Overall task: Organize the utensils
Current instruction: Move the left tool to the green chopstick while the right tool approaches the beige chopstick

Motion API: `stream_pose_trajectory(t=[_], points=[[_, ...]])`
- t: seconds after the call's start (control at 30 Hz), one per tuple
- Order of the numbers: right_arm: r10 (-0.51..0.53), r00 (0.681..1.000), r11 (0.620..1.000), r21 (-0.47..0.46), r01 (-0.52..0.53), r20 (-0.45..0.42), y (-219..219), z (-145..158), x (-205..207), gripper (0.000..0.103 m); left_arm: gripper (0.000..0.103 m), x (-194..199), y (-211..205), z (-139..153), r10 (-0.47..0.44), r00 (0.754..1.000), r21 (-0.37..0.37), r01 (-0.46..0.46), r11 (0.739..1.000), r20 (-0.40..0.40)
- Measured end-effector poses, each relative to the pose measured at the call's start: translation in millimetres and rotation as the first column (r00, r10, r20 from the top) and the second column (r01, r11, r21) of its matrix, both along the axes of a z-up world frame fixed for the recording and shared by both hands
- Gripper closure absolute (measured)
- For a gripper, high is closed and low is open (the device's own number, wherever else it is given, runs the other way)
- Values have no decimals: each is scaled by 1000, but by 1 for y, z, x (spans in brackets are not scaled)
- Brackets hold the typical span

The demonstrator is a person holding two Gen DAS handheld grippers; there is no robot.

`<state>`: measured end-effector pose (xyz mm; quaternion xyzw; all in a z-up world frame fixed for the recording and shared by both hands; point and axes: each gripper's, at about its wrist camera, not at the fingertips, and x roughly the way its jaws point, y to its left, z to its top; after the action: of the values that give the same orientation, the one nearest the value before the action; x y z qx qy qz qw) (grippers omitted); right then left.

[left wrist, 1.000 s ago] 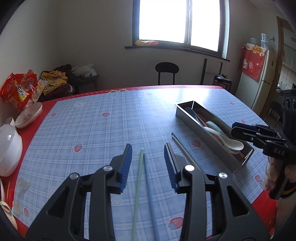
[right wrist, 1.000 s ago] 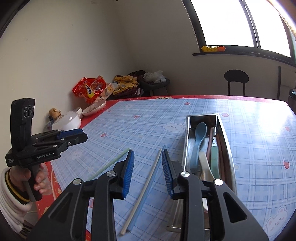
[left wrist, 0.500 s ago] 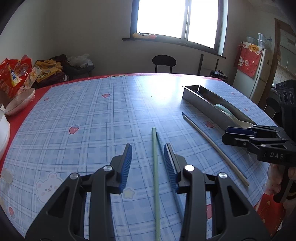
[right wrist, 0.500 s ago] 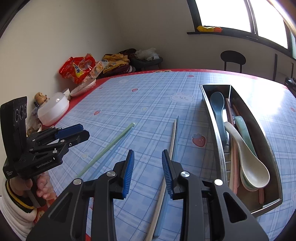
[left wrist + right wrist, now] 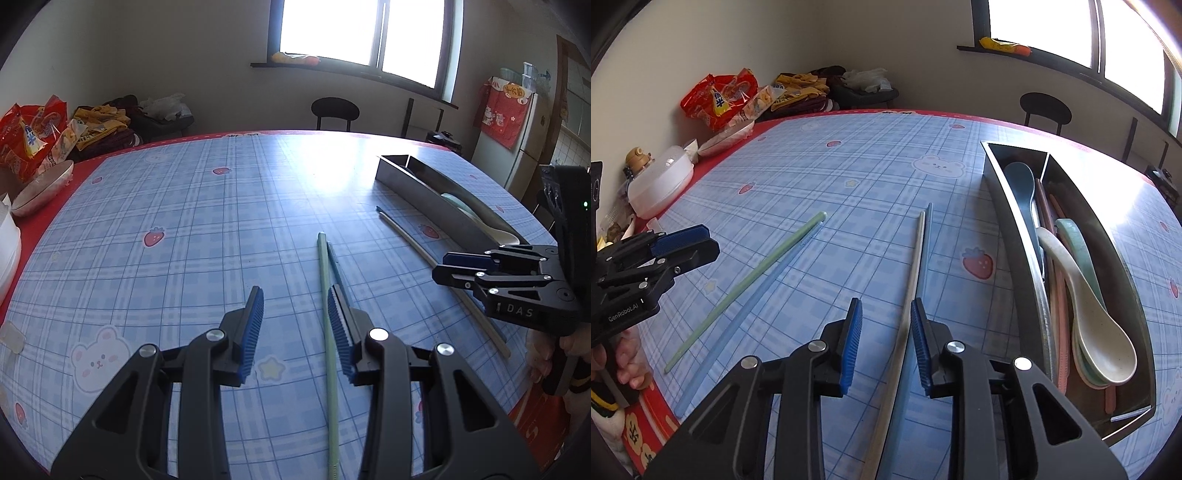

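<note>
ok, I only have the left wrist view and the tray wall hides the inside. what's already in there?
Observer: The right wrist view looks straight into the metal tray. It holds a blue spoon, a white spoon lying on a green spoon, and pink chopsticks.
Operator: and the right gripper, anything in it?
Observer: The right gripper is closing its jaws. The white chopstick runs between them, close to one pad and well clear of the other, so it isn't clamped yet.
</note>
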<state>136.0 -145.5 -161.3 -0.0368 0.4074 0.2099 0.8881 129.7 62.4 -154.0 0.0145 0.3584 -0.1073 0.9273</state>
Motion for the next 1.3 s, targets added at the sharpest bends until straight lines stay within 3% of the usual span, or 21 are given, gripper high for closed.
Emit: stream_pose_trajectory(t=[0.73, 0.87, 1.07, 1.3], points=[[-24, 1000, 1000, -20, 24, 8, 2, 1, 0, 82, 64, 5, 2, -5, 4, 1000, -8, -4, 1000, -27], [-75, 997, 997, -34, 75, 1, -4, -1, 3, 82, 64, 5, 2, -5, 5, 1000, -10, -6, 1000, -28], [-37, 998, 998, -50, 40, 49, 3, 2, -5, 81, 64, 5, 2, -5, 4, 1000, -9, -4, 1000, -28], [-6, 1000, 998, -65, 8, 26, 9, -1, -6, 81, 64, 4, 1, -5, 4, 1000, -9, -4, 1000, -29]])
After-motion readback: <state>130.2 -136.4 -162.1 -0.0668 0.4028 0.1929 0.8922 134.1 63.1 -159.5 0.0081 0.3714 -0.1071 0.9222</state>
